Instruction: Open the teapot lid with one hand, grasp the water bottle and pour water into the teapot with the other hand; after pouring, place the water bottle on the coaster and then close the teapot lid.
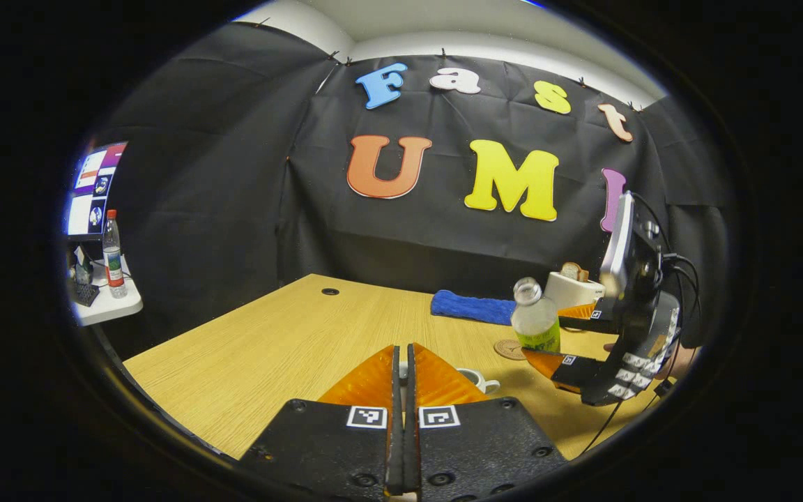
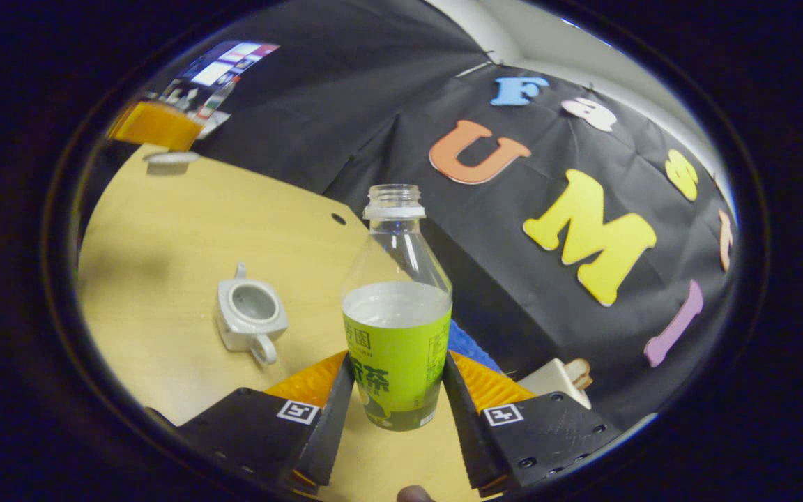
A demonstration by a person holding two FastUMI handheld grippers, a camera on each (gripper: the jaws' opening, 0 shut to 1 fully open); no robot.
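Holding the bottle [image 2: 396, 328] upright in the right claw [image 2: 396, 411], both fingers pressed on its label; cap off, water about half up. Teapot [image 2: 249, 315] sits open mid-counter [image 2: 164, 230]. Left claw [image 1: 403, 376] clenched, apparently on the lid [image 2: 170, 157], raised toward the far corner. Coaster [image 1: 509, 348] bare beside the bottle. Whether pouring is done, cannot tell; placing and closing remain.

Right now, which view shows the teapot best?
The right gripper view: the lidless teapot sits in full sight on the table, its opening, spout and handle visible. In the left gripper view, only its rim and handle peek out beside the left gripper.
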